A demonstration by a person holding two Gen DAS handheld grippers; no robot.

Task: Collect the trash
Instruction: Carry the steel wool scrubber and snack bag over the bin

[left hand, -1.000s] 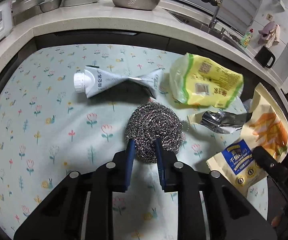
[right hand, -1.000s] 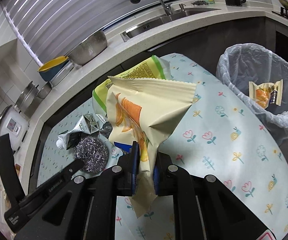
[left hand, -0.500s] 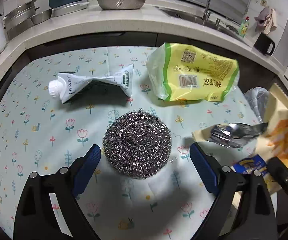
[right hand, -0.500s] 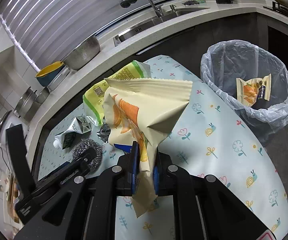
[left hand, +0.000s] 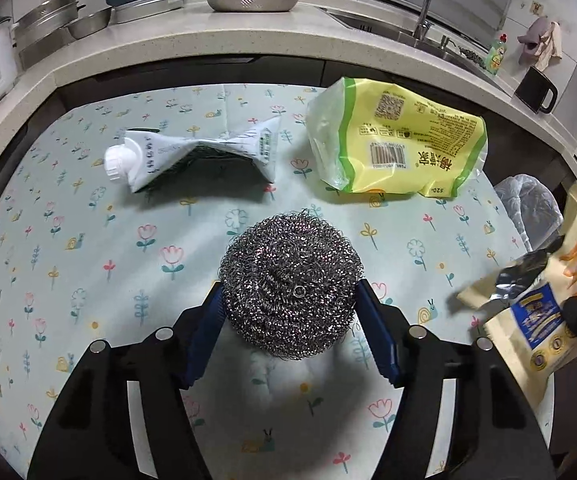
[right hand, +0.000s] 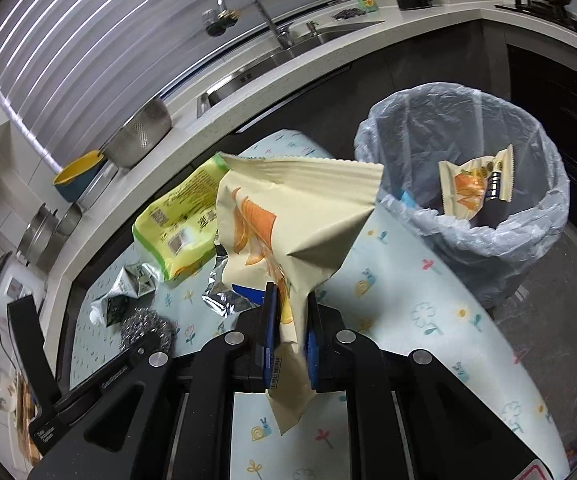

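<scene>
Your left gripper (left hand: 290, 332) is closing its jaws around the steel wool scourer (left hand: 291, 285), which sits on the floral tablecloth (left hand: 68, 264) between the blue pads; both pads look to be touching its sides, though how firmly they press you cannot tell. Your right gripper (right hand: 290, 330) is clamped tight on the lower edge of a cream chip bag (right hand: 288, 220) with orange print, held up off the table.

Beyond the scourer, nothing lies between it and the crushed milk carton (left hand: 192, 152) with its white cap, well apart to the far left, or the yellow-green plastic bag (left hand: 396, 144) to the far right. At the right edge of the left wrist view the chip bag and its silver inside crowd in near your left gripper's right finger.

The right wrist view alone shows the bin clearly: a trash bin (right hand: 468, 232) lined with a pale plastic bag, standing just off the table's far right corner, with one small snack wrapper (right hand: 476, 184) already inside. The held chip bag hides part of the table before it. The left wrist view shows only a sliver of that liner, but gives you the scourer and carton in full, which the right view shows small and partly hidden behind your left gripper's body.
</scene>
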